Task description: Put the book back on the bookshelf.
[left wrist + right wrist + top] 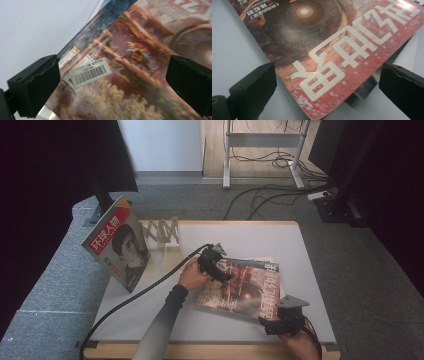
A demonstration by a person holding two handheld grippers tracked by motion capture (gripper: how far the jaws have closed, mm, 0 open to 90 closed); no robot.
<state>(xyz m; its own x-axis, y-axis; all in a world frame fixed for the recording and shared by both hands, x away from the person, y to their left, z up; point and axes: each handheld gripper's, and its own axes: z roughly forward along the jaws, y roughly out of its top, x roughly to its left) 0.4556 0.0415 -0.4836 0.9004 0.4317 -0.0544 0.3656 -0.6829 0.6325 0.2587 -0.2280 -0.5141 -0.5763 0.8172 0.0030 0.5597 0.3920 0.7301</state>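
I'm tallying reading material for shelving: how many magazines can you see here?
3: one standing in the rack at the table's left, magazine; a red one lying flat mid-table; another's edge beneath it. More may be hidden underneath.

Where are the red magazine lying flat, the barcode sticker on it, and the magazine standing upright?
red magazine [245, 287], high view, middle of its cover.
barcode sticker [90, 72], left gripper view, centre of the stripes.
standing magazine [119, 245], high view, its front cover.

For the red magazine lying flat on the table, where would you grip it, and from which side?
Grip the red magazine at its near corner, coming in low from the person's side, where the right gripper already waits open. It lies flat on another magazine, and in the right gripper view that corner looks slightly raised, so probably one jaw could slide under while the other stays above.
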